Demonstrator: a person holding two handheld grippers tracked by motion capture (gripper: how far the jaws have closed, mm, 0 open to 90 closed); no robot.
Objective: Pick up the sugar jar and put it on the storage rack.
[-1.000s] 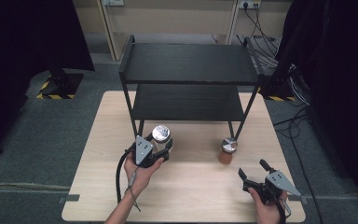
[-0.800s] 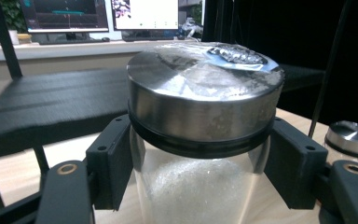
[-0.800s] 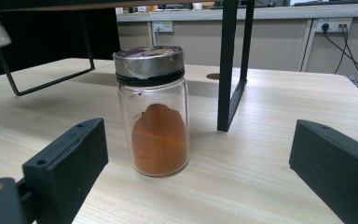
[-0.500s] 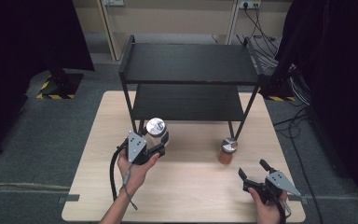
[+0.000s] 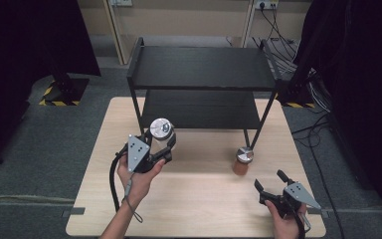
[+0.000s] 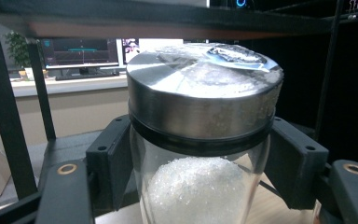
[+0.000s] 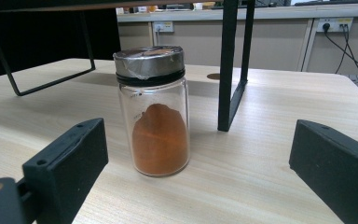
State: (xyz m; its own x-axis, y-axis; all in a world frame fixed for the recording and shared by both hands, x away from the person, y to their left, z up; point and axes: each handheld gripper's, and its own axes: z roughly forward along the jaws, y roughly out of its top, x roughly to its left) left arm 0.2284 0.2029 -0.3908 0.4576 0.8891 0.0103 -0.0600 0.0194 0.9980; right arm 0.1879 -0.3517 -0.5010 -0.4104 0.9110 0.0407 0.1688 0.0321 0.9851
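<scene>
Item one: glass jar of white crystals (image 5: 161, 130), steel lid, clamped at the body below the lid by our left gripper (image 5: 162, 149), jaws tight on the glass. We hold it upright clear of the table (image 5: 204, 209), in front of the black rack's (image 5: 204, 67) lower shelf, likely its destination.

Item two: jar of orange powder (image 5: 242, 160), standing on the table beside the rack's front right leg. Our right gripper (image 5: 270, 181) rests near it, jaws wide apart and empty, aimed at it, apparently for picking next.

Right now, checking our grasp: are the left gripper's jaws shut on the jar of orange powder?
No, they clamp the jar of white crystals; the orange-powder jar stands free on the table.
</scene>
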